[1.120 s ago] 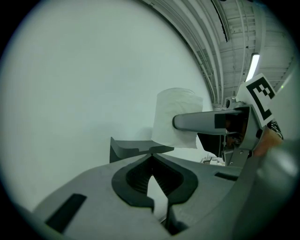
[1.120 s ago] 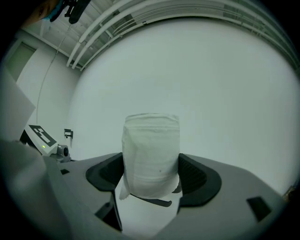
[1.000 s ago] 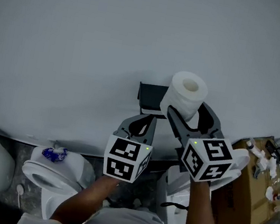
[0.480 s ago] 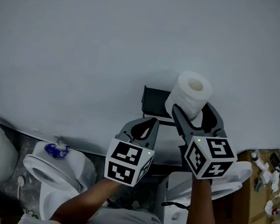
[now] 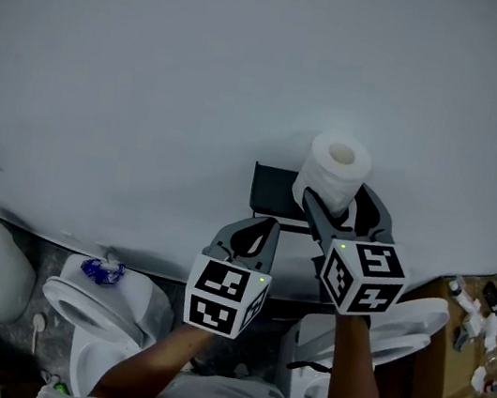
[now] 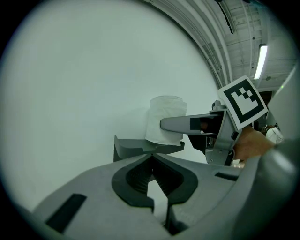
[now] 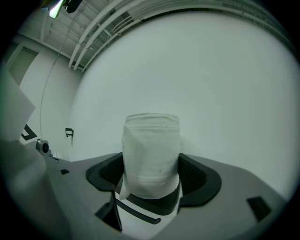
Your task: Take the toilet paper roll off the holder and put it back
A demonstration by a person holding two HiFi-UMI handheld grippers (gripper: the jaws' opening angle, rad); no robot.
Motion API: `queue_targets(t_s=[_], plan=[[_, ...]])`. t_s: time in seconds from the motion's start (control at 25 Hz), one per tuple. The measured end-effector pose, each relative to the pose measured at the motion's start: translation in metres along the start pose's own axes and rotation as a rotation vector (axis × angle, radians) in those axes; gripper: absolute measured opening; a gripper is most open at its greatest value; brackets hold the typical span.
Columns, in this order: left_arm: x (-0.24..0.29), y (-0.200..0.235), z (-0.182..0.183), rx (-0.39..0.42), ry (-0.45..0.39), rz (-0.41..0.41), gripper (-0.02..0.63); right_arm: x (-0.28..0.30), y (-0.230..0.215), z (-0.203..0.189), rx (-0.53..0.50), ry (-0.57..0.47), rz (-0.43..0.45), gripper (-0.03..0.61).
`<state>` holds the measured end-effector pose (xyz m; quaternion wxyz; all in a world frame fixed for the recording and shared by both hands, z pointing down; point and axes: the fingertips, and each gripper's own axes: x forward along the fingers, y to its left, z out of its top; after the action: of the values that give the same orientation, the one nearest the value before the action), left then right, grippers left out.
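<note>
Above the holder (image 5: 272, 191), right tool (image 5: 333, 197) around roll (image 5: 335, 161).

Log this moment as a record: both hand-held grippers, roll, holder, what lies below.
right hand-held gripper: shut on the roll
left hand-held gripper: shut, empty, lower and left of the roll
roll: white, upright between the right jaws
holder: dark, on the wall, beside the roll's lower end; contact unclear
below: toilet, box
</note>
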<state>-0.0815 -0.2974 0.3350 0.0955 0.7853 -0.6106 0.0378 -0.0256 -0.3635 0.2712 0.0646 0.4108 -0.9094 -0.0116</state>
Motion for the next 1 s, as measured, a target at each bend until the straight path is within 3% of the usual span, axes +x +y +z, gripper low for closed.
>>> queue_targets(t_s=[1.0], plan=[[-0.005,0.002,-0.007,0.004,0.017,-0.026,0.003,0.002,-0.003,-0.01,0.07,-0.007,-0.054,0.359]])
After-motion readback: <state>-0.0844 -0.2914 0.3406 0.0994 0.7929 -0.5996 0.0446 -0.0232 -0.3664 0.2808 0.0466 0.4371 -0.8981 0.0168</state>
